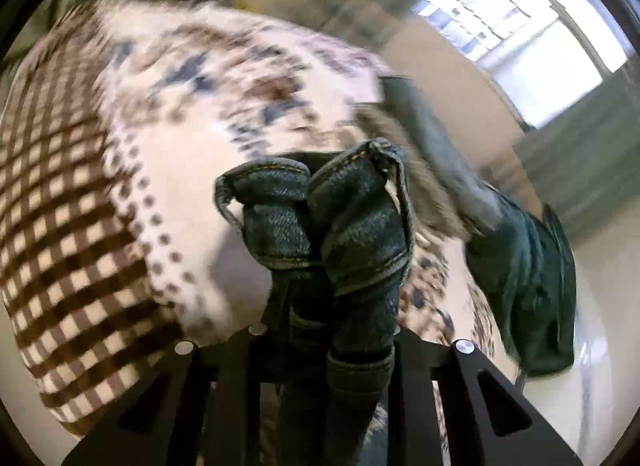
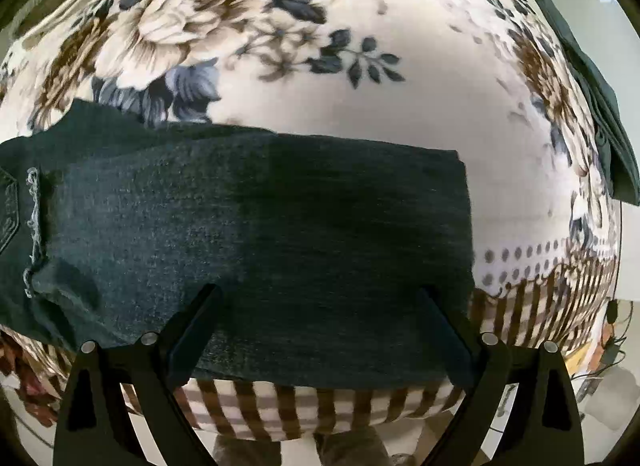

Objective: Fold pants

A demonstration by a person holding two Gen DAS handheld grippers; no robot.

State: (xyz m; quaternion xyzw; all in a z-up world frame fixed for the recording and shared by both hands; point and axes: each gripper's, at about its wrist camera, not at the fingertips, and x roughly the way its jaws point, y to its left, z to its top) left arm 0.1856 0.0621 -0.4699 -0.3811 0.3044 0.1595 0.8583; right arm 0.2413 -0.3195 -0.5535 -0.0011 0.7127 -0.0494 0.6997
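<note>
Cream floral blanket with brown roses, grey-blue leaves and a brown checked border (image 2: 420, 105) covers the surface under both tools, and a bright window (image 1: 524, 21) shows high to the right in the left wrist view, which is smeared with motion blur.

Dark blue denim pants (image 2: 260, 234) lie flat across the blanket, spreading just ahead of the right gripper (image 2: 320, 306) and running from beyond its left finger to a straight folded edge just outside its right finger. A frayed pale edge and a stitched pocket sit at the far left end of the cloth. The right jaws stand wide apart, both fingertips over the denim with nothing held between them; whether they touch the cloth cannot be told.

The left gripper (image 1: 320, 266) has its jaws closed tight on a bunched stitched hem of the same denim (image 1: 320, 217), which bulges up in two thick folds between and above the fingers. More of the pants trails off to the right of those jaws as a blurred dark length.

Another dark green garment (image 2: 592, 97) lies at the blanket's far right edge, well apart from the right jaws
</note>
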